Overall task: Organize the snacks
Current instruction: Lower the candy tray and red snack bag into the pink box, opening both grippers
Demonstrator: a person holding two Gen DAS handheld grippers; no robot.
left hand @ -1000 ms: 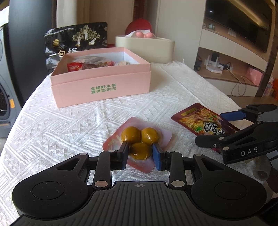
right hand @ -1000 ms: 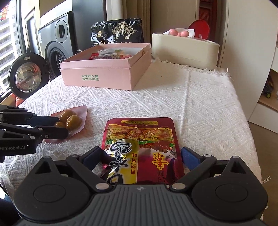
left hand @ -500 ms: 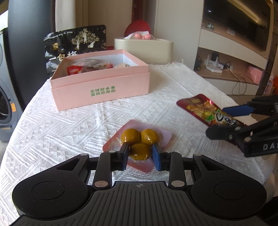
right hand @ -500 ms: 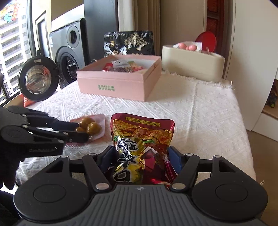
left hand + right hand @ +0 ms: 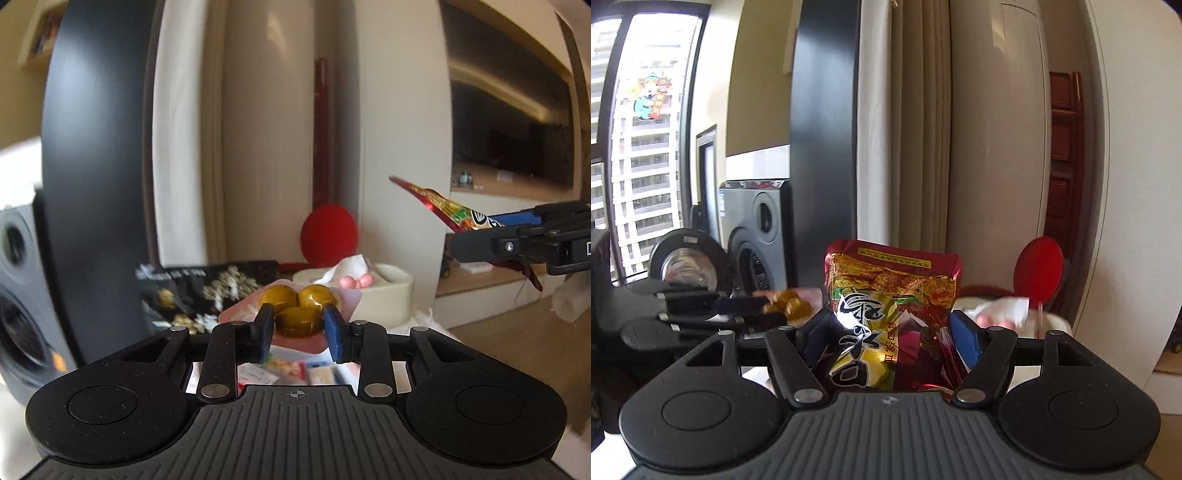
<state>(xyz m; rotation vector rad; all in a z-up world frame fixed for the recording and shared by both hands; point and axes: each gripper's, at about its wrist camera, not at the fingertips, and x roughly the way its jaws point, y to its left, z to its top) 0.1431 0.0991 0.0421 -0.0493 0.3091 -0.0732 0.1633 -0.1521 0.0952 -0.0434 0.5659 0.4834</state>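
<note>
Evidently the left claw (image 5: 298, 326) clamps the stiff, slippery pink egg pack (image 5: 295, 314) edgewise; the right claw (image 5: 886, 338), having just closed, pinches the light, crinkly red foil pouch (image 5: 892, 314) across its crumpling lower half.

Right gripper (image 5: 892, 334) clamps a crumpled red snack packet (image 5: 892, 295) aloft; beside it, left gripper (image 5: 775, 314) holds a pouch of amber sweets (image 5: 792, 304).
</note>
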